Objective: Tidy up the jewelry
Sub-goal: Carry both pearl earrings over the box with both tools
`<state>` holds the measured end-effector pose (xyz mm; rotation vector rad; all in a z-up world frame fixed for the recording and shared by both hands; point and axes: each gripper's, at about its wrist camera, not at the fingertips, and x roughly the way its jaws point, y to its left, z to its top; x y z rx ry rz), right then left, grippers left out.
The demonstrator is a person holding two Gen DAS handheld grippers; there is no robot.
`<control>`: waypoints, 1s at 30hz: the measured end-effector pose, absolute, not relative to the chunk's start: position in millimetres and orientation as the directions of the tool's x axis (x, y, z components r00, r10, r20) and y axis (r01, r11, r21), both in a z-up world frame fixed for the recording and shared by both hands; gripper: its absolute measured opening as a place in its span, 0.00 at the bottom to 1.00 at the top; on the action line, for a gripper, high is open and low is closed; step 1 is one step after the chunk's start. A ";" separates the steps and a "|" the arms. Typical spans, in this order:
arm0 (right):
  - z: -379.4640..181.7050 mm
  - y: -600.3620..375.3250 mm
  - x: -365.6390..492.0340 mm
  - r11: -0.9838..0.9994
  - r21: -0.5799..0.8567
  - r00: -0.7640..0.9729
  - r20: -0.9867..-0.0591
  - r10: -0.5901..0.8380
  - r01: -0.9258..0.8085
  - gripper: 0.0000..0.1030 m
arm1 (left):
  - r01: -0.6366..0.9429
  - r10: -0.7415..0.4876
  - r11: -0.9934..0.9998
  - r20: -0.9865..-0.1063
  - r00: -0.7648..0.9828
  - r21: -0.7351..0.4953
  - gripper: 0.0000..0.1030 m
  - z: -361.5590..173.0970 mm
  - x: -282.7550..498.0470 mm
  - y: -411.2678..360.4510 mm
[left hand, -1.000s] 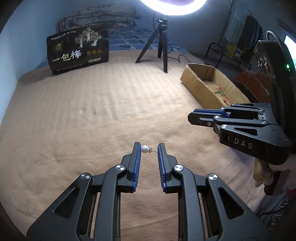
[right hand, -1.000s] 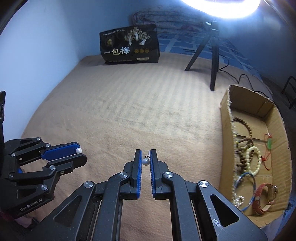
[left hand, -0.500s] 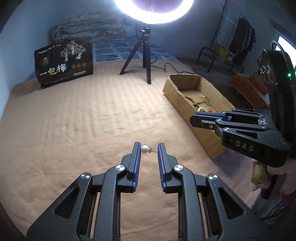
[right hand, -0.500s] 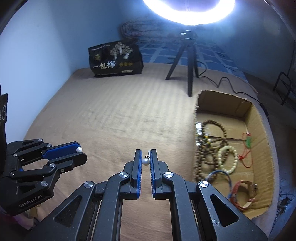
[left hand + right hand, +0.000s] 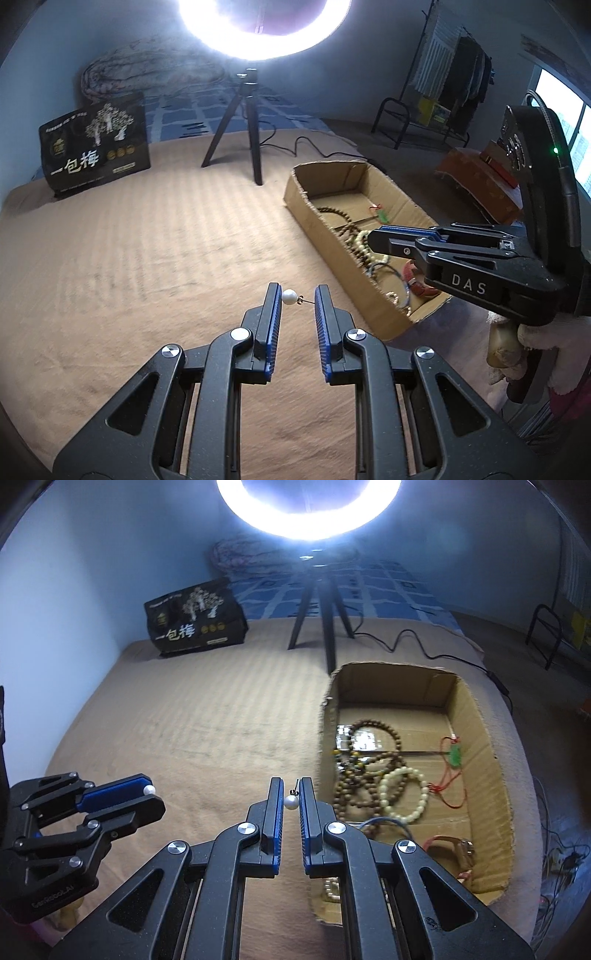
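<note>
The left tool [image 5: 297, 297] is nearly closed on a pearl earring [image 5: 290, 296]: the white pearl sits against one blue pad and its thin metal pin reaches across to the other, so the piece spans the narrow gap at the very tips. The right tool [image 5: 291, 794] is closed down to a slit on a second pearl earring [image 5: 290, 802], the pearl pinched between the blue pads with its post sticking up just above them.

Both tools hang over a tan blanket [image 5: 147, 258] spread on a bed. In the right wrist view the right tool's tips are just beside the near left wall of an open cardboard box [image 5: 480, 716], while the left tool shows further left over bare blanket, its pearl visible at the tip.

Inside the box lie a brown wooden bead bracelet [image 5: 397, 738], a pale cream bead bracelet [image 5: 421, 794], a red cord with a green pendant [image 5: 456, 755] and a wristwatch with a reddish strap [image 5: 467, 849], along with darker bead strands bunched near the box's left wall.

Beyond the box stands a ring light [image 5: 258, 29] on a black tripod [image 5: 253, 122], and a black printed bag [image 5: 96, 144] stands at the far edge of the blanket.
</note>
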<state>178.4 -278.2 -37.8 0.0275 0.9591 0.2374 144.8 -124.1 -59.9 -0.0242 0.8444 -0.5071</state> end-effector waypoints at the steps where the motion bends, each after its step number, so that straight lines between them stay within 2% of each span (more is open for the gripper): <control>1: -37.0 -282.1 178.4 0.975 0.129 0.553 -0.806 0.210 -0.181 0.07 | 0.424 -0.442 0.879 -0.707 0.552 -0.218 0.17 -59.4 145.2 -127.7; 30: -37.6 -355.1 182.5 0.986 0.165 0.565 -0.810 0.158 -0.039 0.07 | 0.514 -0.480 0.836 -0.713 0.512 -0.193 0.17 -65.7 147.1 -213.6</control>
